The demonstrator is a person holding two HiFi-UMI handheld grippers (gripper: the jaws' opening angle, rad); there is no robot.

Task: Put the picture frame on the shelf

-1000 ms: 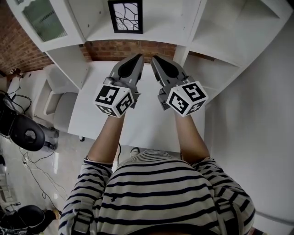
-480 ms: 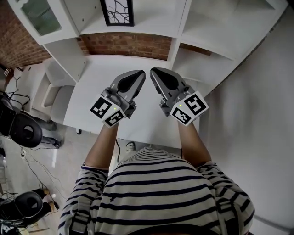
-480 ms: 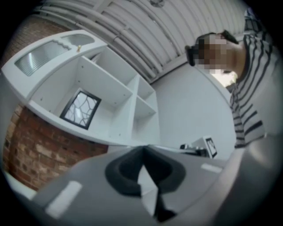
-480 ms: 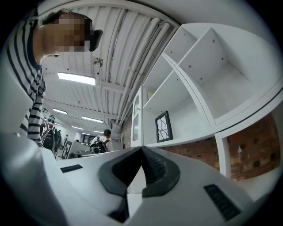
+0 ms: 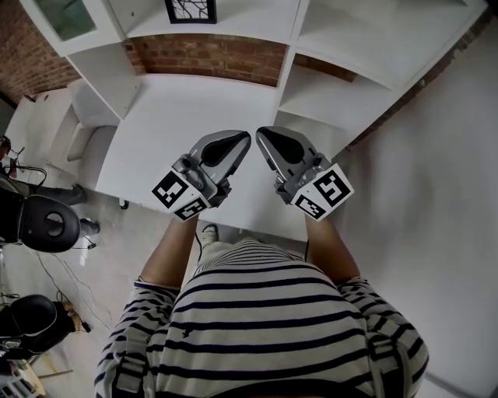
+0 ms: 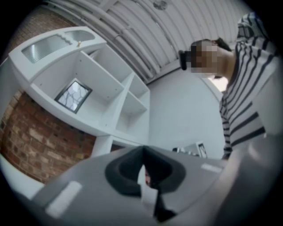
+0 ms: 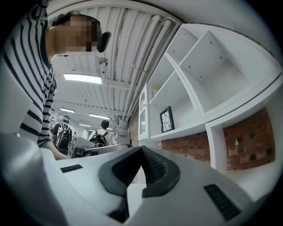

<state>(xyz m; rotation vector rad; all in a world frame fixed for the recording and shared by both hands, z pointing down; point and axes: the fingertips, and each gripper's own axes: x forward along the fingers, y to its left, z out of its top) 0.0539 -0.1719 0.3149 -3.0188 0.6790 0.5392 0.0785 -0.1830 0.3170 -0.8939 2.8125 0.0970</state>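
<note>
The black picture frame point(image 5: 191, 9) with a white line pattern stands upright in a white shelf compartment at the top edge of the head view. It also shows as the frame point(image 6: 73, 95) in the left gripper view and the frame point(image 7: 166, 119) in the right gripper view. My left gripper point(image 5: 246, 138) and right gripper point(image 5: 261, 134) hover side by side over the white desk point(image 5: 171, 116), well short of the shelf. Both are shut with nothing between their jaws, tips nearly touching each other.
The white shelf unit point(image 5: 327, 47) spans the back above a brick wall point(image 5: 210, 58). A white wall point(image 5: 436, 202) runs along the right. A black office chair point(image 5: 48, 223) and a pale armchair point(image 5: 82, 128) stand left of the desk. People stand far off point(image 7: 102, 132).
Both grippers have drawn back from the shelf toward the person's body, over the desk's near edge. The frame has slid toward the top of the head view. Jaws stayed shut.
</note>
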